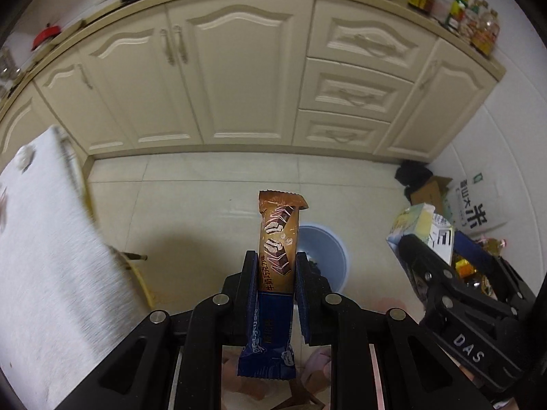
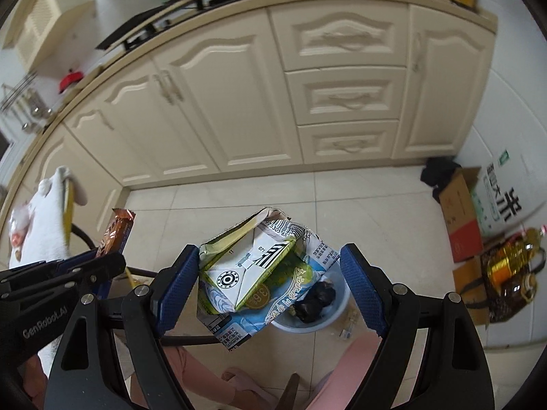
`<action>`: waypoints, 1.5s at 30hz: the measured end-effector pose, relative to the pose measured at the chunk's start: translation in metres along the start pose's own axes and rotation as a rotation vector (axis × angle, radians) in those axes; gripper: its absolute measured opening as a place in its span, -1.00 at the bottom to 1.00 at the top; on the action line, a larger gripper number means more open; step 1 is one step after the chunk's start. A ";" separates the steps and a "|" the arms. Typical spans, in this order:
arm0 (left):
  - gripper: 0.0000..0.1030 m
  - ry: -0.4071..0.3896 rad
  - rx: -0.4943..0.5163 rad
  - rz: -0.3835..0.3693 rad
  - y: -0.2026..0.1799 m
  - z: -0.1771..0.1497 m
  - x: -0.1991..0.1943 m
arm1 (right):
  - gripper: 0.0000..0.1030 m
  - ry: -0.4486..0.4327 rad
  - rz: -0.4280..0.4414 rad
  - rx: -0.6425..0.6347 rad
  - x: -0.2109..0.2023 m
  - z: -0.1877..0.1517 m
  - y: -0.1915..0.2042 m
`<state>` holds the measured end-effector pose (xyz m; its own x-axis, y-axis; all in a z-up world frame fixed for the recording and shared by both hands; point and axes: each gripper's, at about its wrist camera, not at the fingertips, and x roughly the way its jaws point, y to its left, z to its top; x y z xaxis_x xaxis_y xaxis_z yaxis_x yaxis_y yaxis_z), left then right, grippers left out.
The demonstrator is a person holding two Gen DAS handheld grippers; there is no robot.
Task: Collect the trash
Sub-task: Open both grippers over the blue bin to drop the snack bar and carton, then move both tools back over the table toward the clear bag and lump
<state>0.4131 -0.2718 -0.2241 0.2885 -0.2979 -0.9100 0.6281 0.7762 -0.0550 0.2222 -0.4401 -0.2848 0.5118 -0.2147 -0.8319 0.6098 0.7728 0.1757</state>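
Note:
My left gripper (image 1: 275, 275) is shut on a brown and blue chocolate bar wrapper (image 1: 277, 239) and holds it upright above a pale blue bin (image 1: 328, 253) on the floor. The wrapper also shows in the right wrist view (image 2: 114, 232). My right gripper (image 2: 270, 283) is open wide. A flattened green and white milk carton (image 2: 259, 273) sits between its fingers, touching the left pad and apart from the right one, above the bin (image 2: 338, 304). Dark trash (image 2: 314, 300) lies in the bin. The carton also shows in the left wrist view (image 1: 420, 225).
Cream kitchen cabinets (image 1: 239, 78) run along the back. A white-clothed table (image 1: 44, 256) is at the left. A cardboard box (image 2: 459, 215), a rice bag (image 2: 502, 201) and an oil bottle (image 2: 509, 266) stand at the right wall. Pink slippers (image 2: 239, 382) are below.

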 end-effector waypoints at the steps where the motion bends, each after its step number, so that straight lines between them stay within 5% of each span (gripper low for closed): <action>1: -0.67 0.004 0.006 -0.003 -0.005 0.005 0.006 | 0.64 0.003 -0.005 0.013 0.001 0.000 -0.006; 4: -0.60 0.012 0.028 -0.016 -0.017 0.019 0.021 | 0.64 0.008 -0.026 0.042 0.002 0.000 -0.021; 6: -0.20 0.014 0.046 -0.018 -0.026 0.025 0.028 | 0.64 0.011 -0.035 0.064 0.003 0.001 -0.031; 7: 0.19 0.016 0.053 -0.011 -0.029 0.026 0.031 | 0.64 0.012 -0.038 0.074 0.003 0.000 -0.035; 8: 0.25 0.005 0.057 0.005 -0.030 0.028 0.034 | 0.64 0.013 -0.041 0.080 0.003 0.000 -0.036; 22: 0.25 0.027 0.033 0.078 -0.034 0.018 0.040 | 0.65 0.013 -0.016 0.062 0.009 0.009 -0.026; 28: 0.26 0.022 0.007 0.092 -0.026 0.010 0.028 | 0.89 0.039 0.034 0.116 0.008 0.014 -0.021; 45: 0.26 -0.012 -0.033 0.043 -0.002 -0.008 -0.013 | 0.94 0.055 0.001 0.109 -0.011 0.006 -0.004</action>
<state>0.4024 -0.2656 -0.2153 0.3232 -0.2705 -0.9069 0.5908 0.8063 -0.0299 0.2181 -0.4447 -0.2734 0.4802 -0.1780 -0.8589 0.6728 0.7030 0.2305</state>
